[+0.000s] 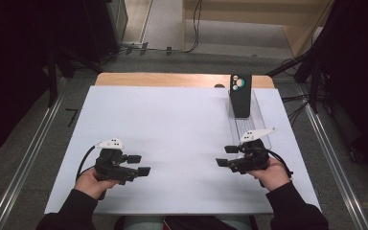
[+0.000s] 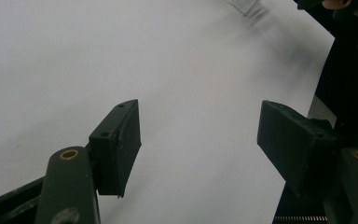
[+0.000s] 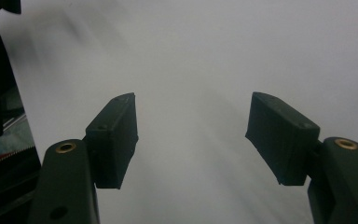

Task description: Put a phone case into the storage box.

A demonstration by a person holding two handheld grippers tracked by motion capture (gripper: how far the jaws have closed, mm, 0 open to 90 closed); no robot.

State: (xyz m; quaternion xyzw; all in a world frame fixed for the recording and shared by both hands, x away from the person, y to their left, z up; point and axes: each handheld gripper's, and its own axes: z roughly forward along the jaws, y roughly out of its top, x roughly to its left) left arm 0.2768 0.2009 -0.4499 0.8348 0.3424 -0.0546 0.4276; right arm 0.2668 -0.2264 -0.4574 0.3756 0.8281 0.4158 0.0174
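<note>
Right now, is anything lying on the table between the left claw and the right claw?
No. In the high view the white table surface between the left claw and the right claw is bare; both claws are open.

Clear plastic tray (image 2: 245,5) at the top edge of the left gripper view: one corner seen, rest cut off. In the high view its near end is hidden behind the right gripper (image 1: 226,156). Round markings on the black upright box (image 1: 240,95) too small to be read.
</note>
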